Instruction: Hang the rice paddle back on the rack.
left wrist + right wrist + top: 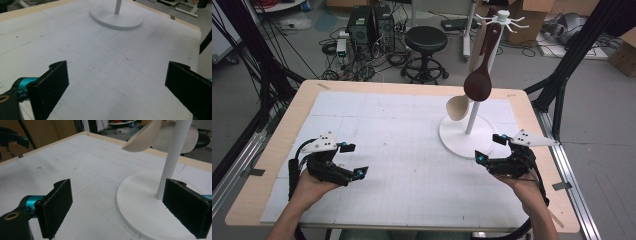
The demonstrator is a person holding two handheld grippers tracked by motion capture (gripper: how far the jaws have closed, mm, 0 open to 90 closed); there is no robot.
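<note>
High view: the dark spoon (478, 82) and the pale spoon (458, 106) are hung on the white stand (464, 136) at about two o'clock. Both the left gripper (353, 160) and the right gripper (491, 148) are held wide, empty. The right one should be raised slowly toward a spoon handle.

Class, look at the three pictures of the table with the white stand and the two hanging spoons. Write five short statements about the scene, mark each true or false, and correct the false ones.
1. The dark brown spoon hangs from the white stand. True.
2. The left claw is shut. False: its jaws stand wide apart.
3. The right claw grips the stand's pole. False: it is open and holds nothing, at the base's edge.
4. The pale wooden spoon lies flat on the mat. False: it hangs from the stand.
5. The stand rests on the gridded mat. True.
</note>
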